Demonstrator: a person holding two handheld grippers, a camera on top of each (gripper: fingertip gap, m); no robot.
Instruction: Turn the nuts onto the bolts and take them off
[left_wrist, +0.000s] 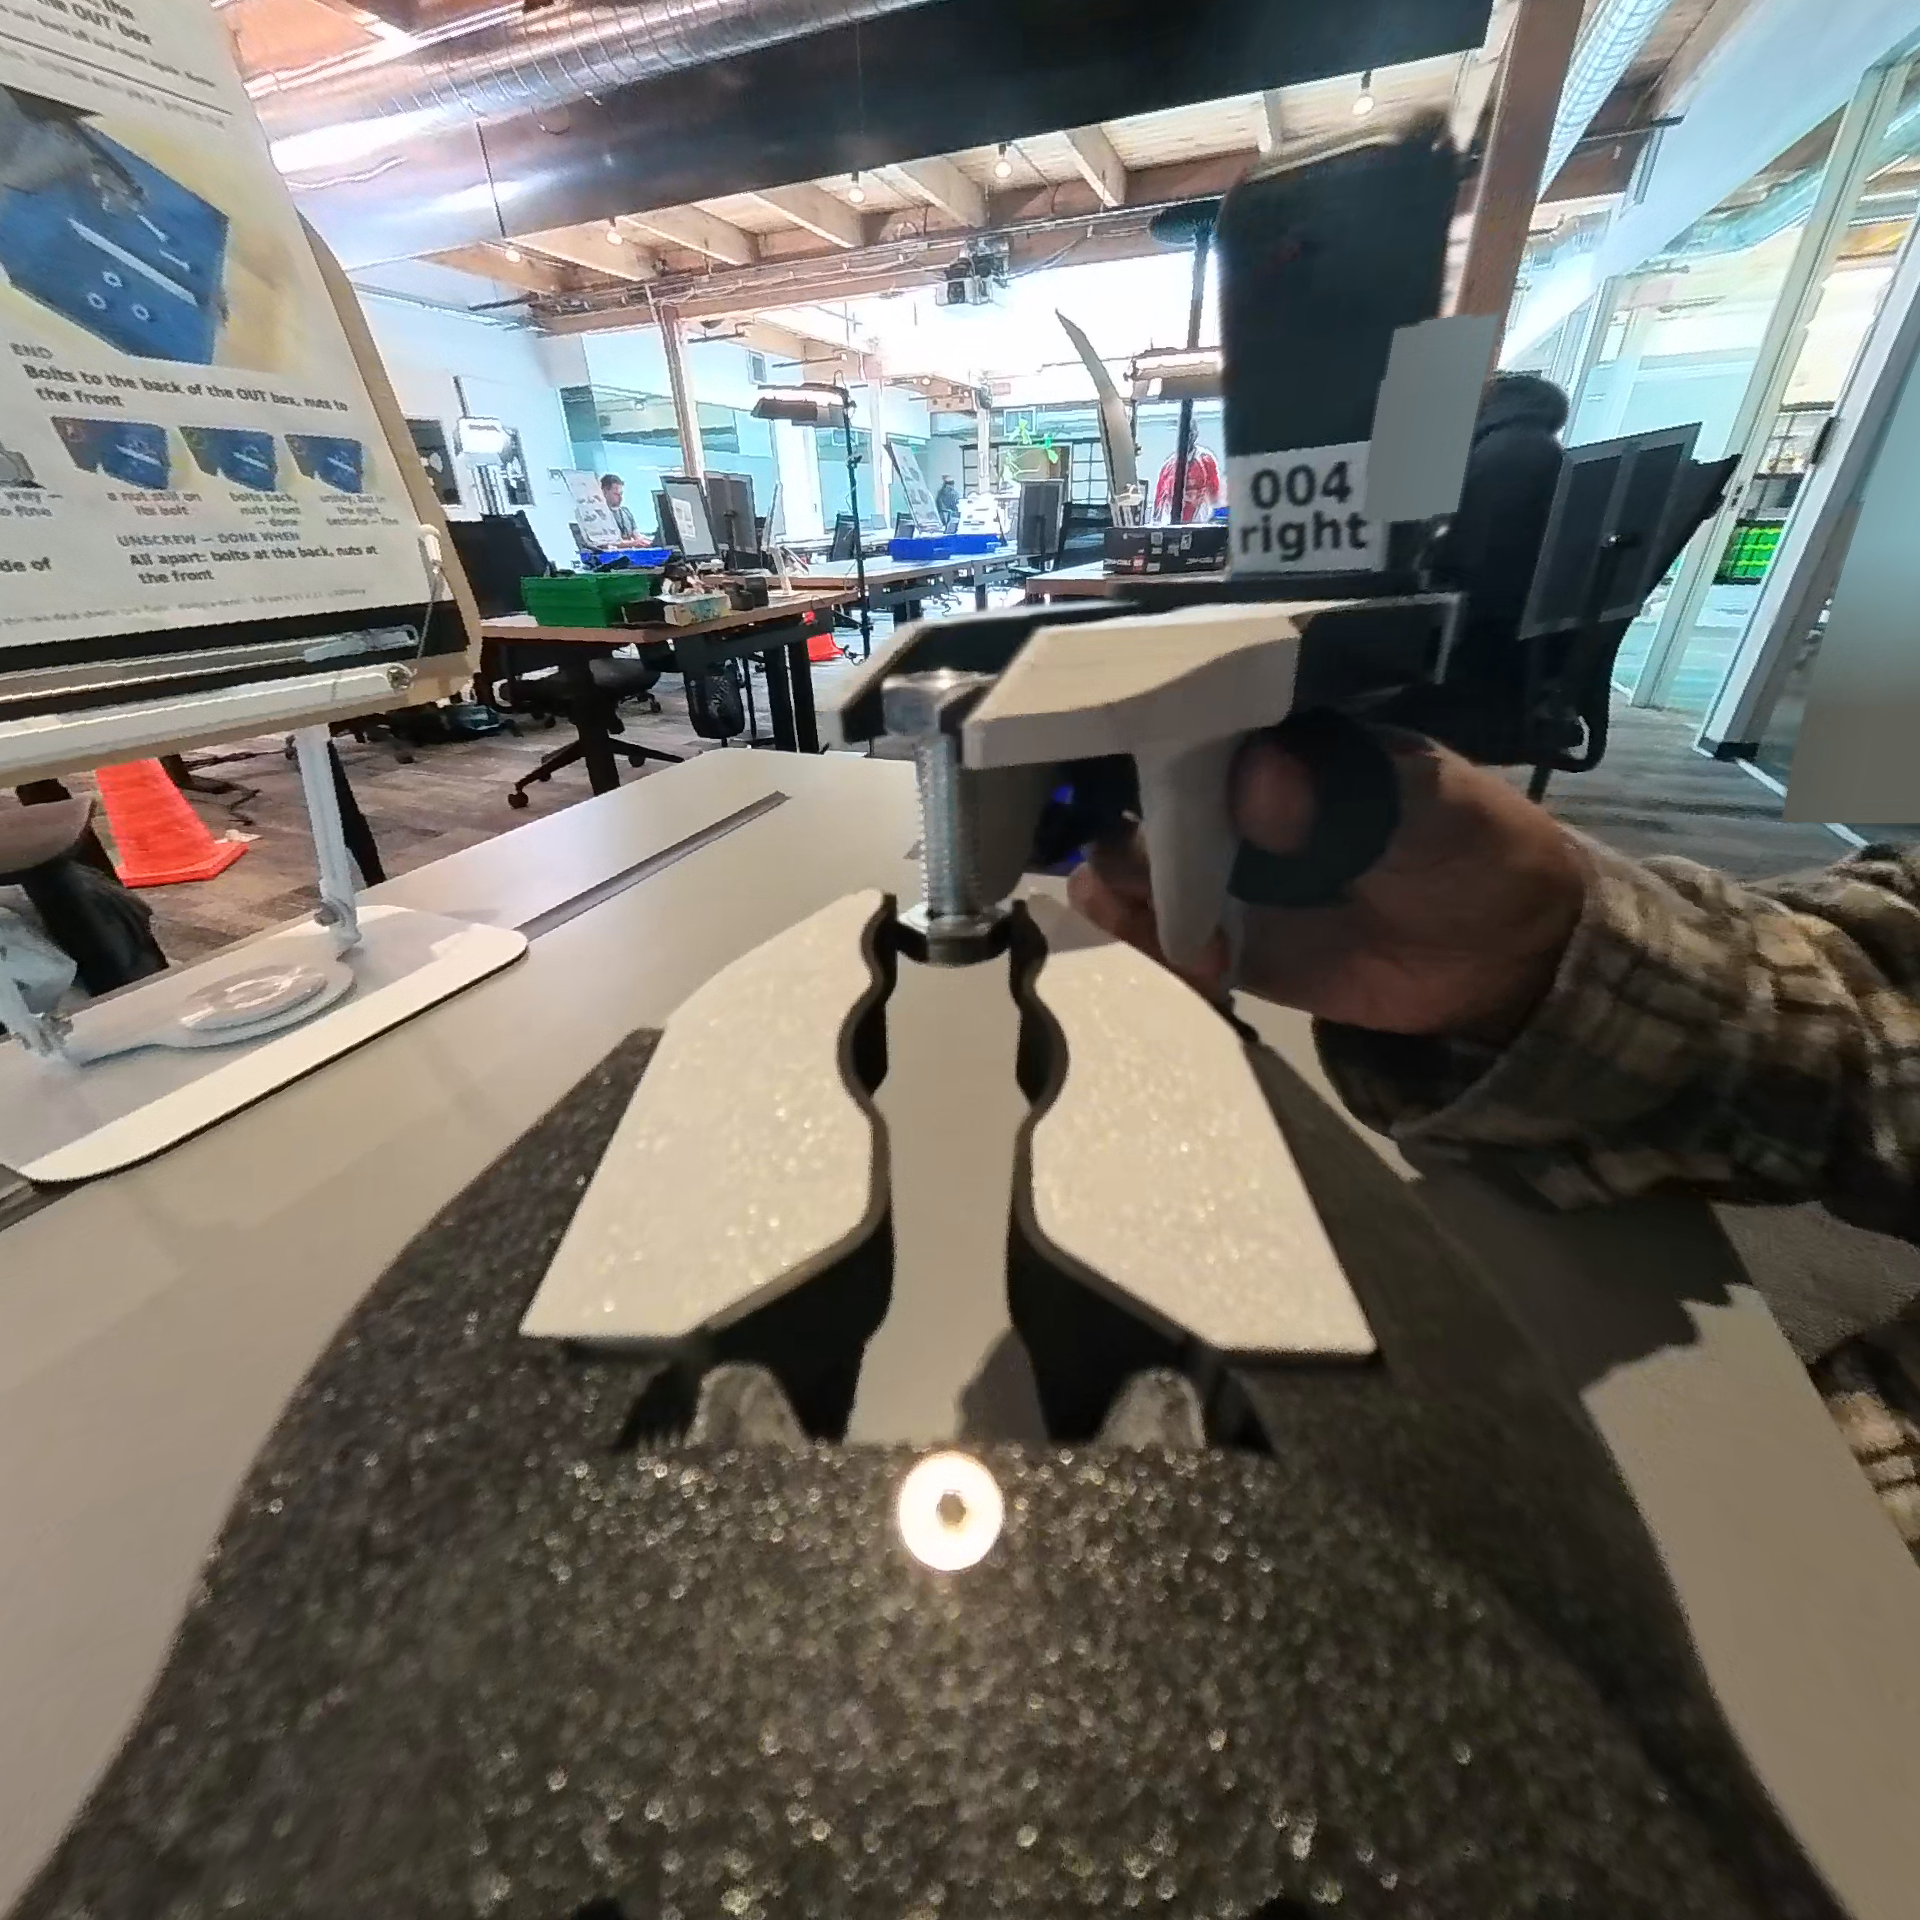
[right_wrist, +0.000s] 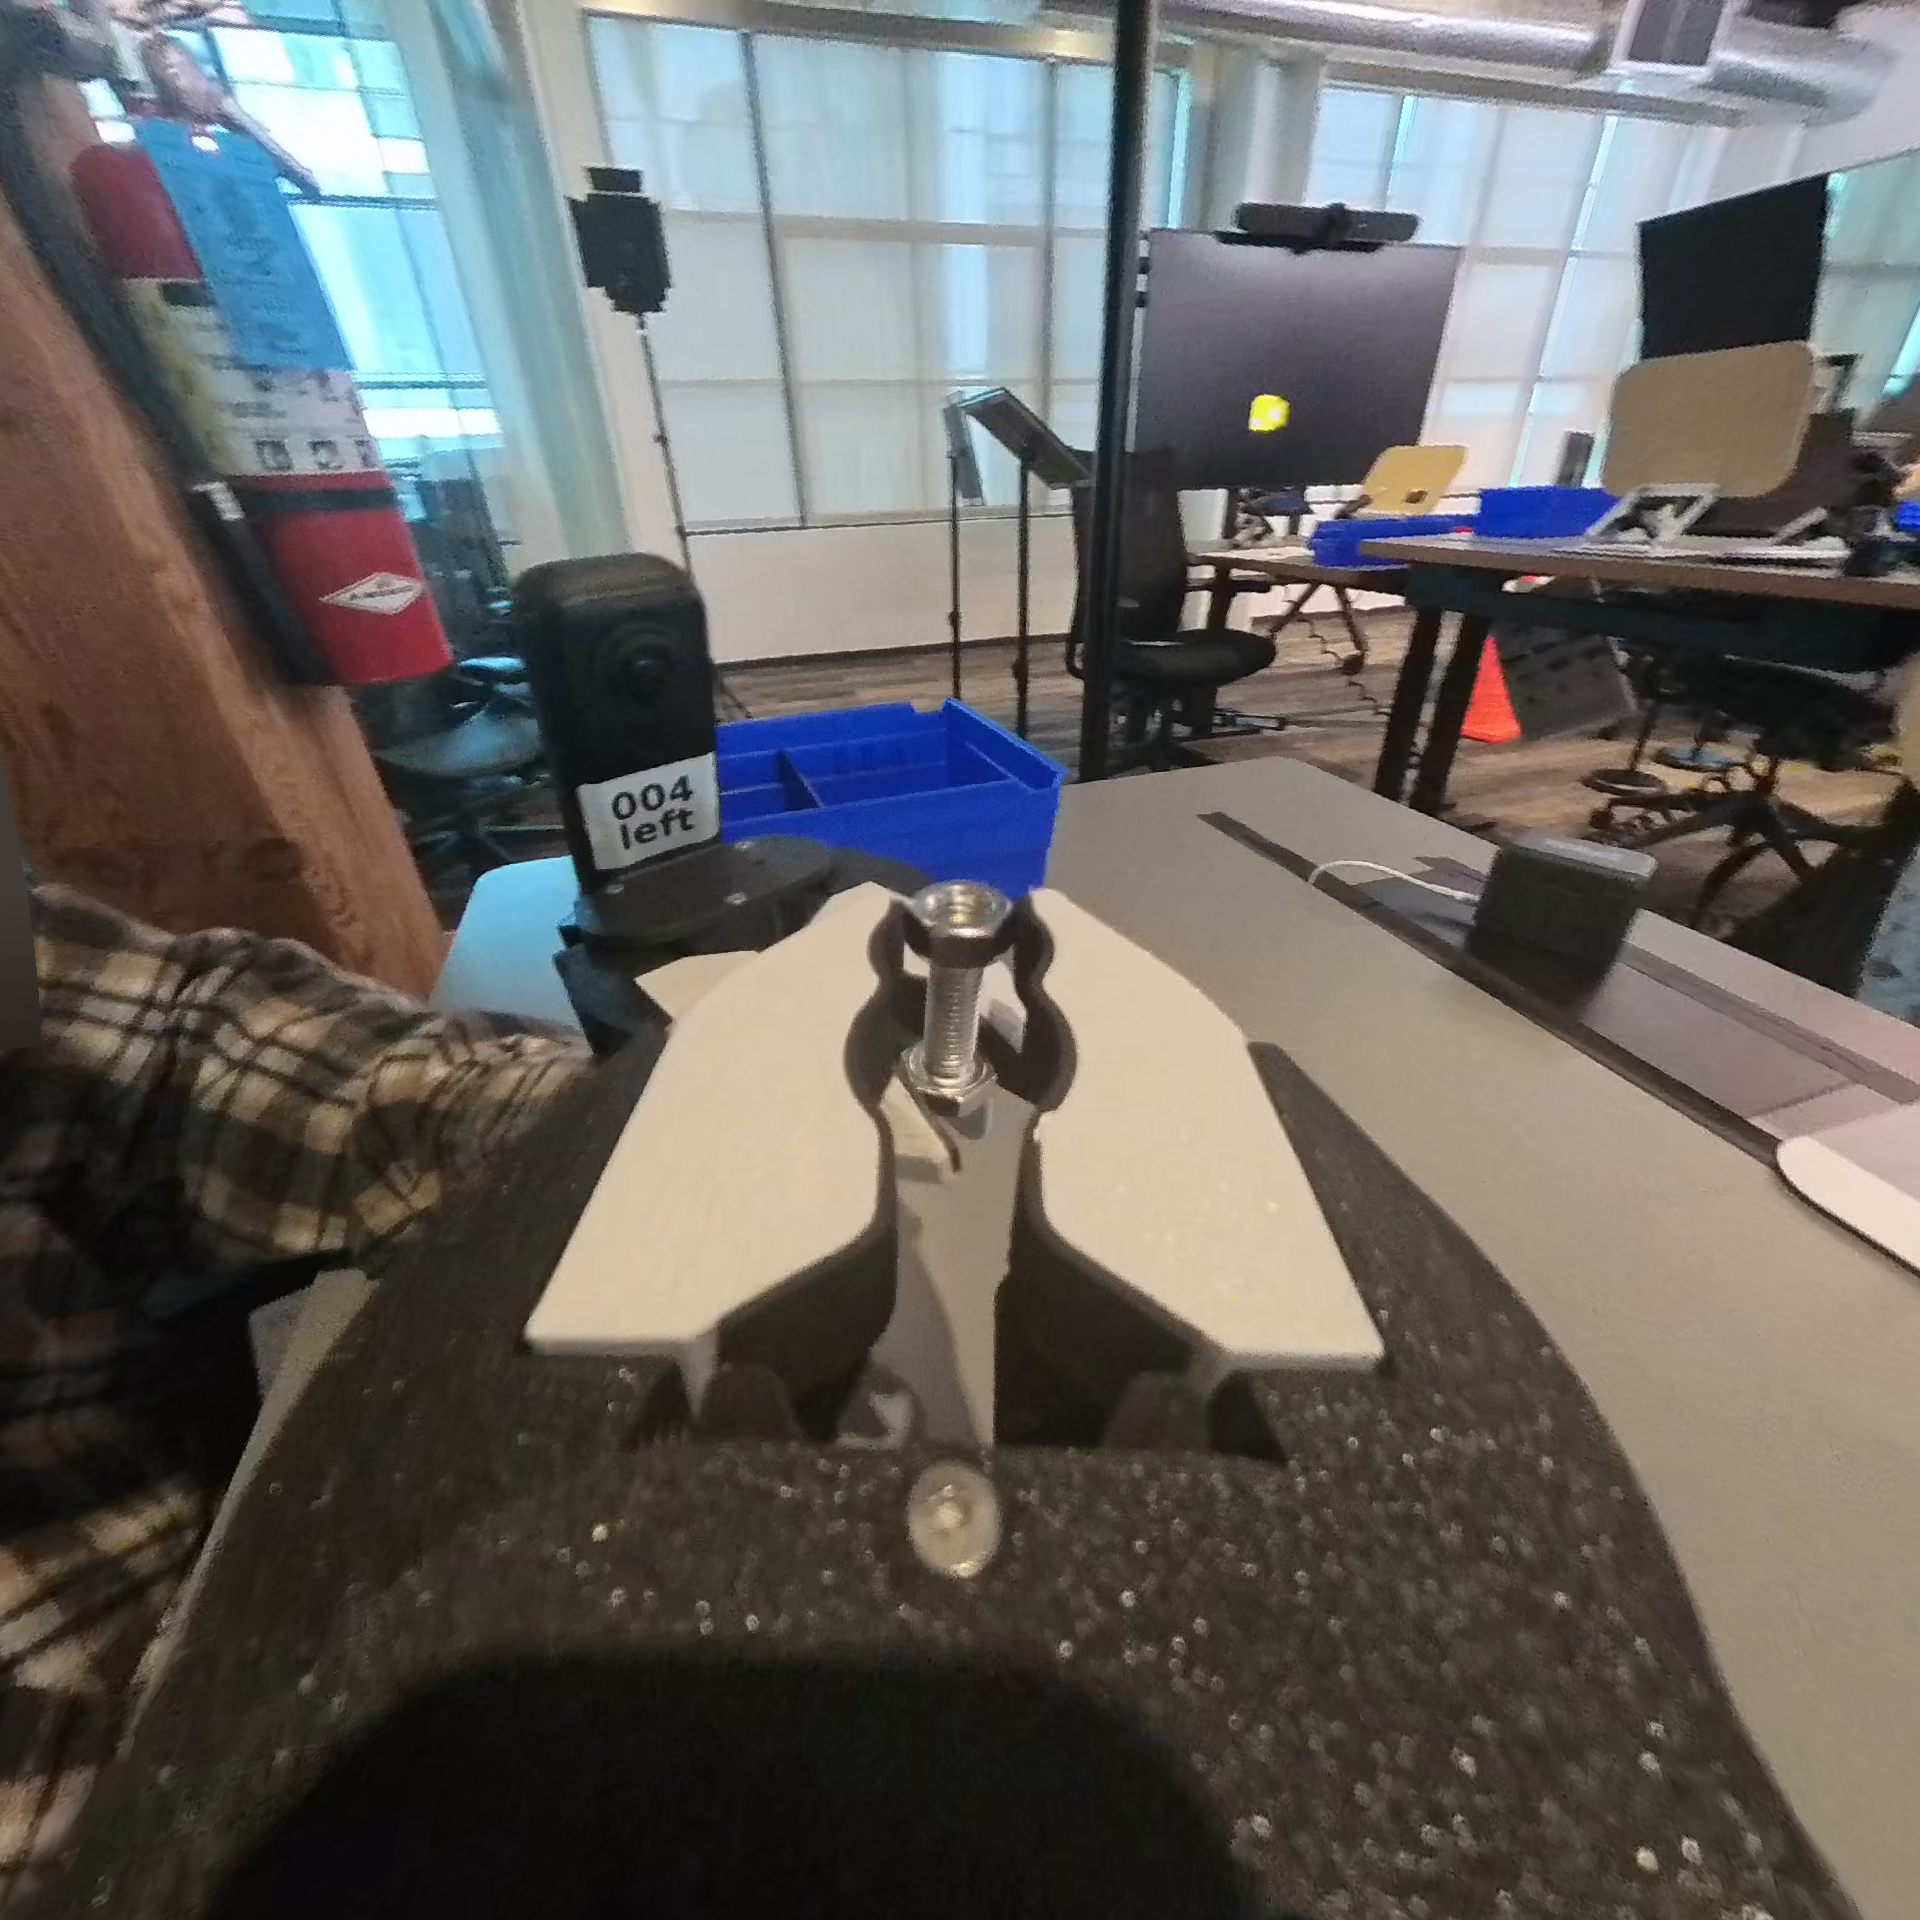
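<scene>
The right gripper (right_wrist: 958, 940) has its fingers (right_wrist: 1174, 1122) closed around the head of a silver hex bolt (right_wrist: 951, 1023), which stands upright above the grey counter (right_wrist: 1558, 1299) with its threaded shank pointing down. The left gripper (left_wrist: 958, 920) comes in from the side, lower down, and its fingers (left_wrist: 748, 1091) are pinched on the hex nut (left_wrist: 954, 923) that sits on the lower end of the bolt's thread; only their tips touch the nut, while the wider scalloped gap behind them stays empty. In the right wrist view the nut lies below the bolt head, between the two pale fingers, with the left gripper's tips reaching it from beneath. A hand (left_wrist: 1382, 894) in a plaid sleeve holds the right gripper's handle. At the far edge of the counter stands a blue compartment bin (right_wrist: 904, 800); its visible sections show only bare blue floor, and the rest of its inside is hidden. A tilted instruction sheet on a white stand (left_wrist: 208, 343) sits to the left, and a small dark box (right_wrist: 1558, 914) rests beside a groove in the counter.
</scene>
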